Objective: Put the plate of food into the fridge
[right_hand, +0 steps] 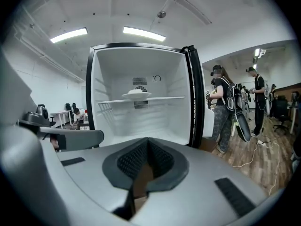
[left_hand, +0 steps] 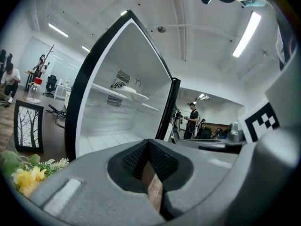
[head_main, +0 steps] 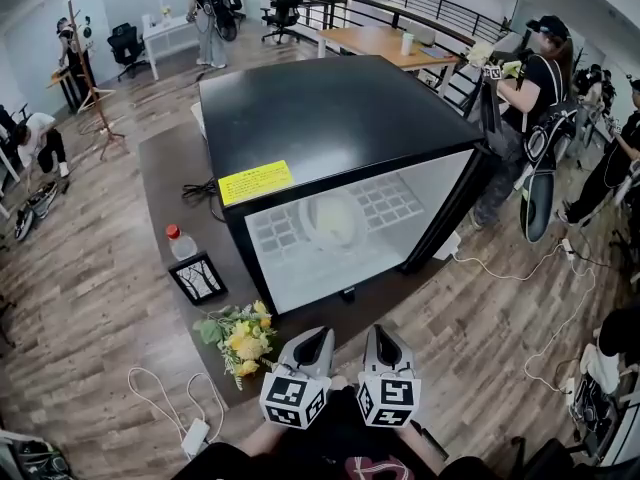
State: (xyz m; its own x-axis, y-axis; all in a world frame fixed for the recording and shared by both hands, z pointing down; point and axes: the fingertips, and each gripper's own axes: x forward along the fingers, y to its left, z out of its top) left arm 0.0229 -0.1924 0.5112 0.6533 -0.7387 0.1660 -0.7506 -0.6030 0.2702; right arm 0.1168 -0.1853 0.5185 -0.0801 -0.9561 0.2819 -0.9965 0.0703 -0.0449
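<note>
Inside the open fridge [head_main: 330, 118], the plate of food [right_hand: 136, 94] sits on the middle shelf, well apart from your grippers. You hold your left gripper [head_main: 312, 340] and right gripper [head_main: 382, 338] side by side, low before the opening. Each has its jaws pressed together with nothing between them. Yellow flowers [head_main: 240, 340] lie near your left gripper.

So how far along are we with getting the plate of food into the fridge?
Done: the white plate sits on the middle shelf inside the black fridge. In hand: nothing; the left gripper and right gripper are both shut, empty and outside the fridge. Left: probably just closing the open door.
</note>
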